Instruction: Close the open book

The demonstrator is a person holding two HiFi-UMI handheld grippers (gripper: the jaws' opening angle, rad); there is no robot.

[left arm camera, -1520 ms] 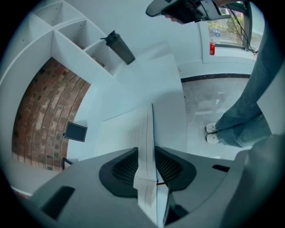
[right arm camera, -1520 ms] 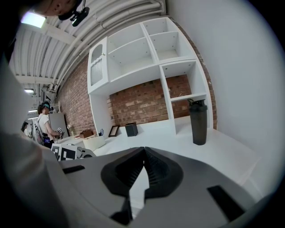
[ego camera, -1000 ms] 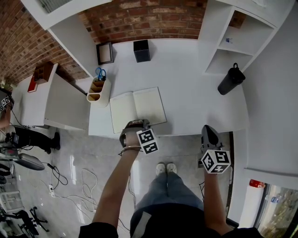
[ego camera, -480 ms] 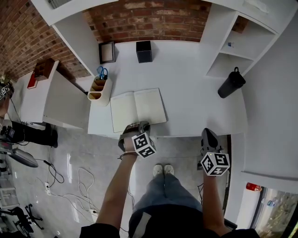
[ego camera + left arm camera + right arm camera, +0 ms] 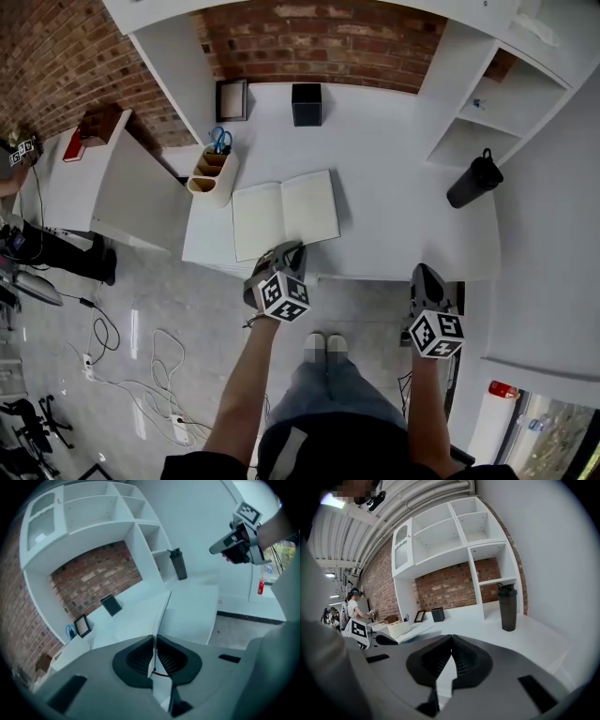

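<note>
Your left gripper (image 5: 291, 249) is closing its jaws on 1 leaf (image 5: 161, 616) at the near edge of the open book (image 5: 267, 211), which lies mid-frame on the table (image 5: 394, 202). The spine runs away from you, so the leaf likely swings sideways across it. Your right gripper (image 5: 424, 274), jaws together and empty, hangs lower right, farther off.

No legible text, brand or number is being shown; only square black-and-white marker patterns are being displayed on the left hand-held gripper's cube (image 5: 284, 296) and the right hand-held gripper's cube (image 5: 437, 335).
</note>
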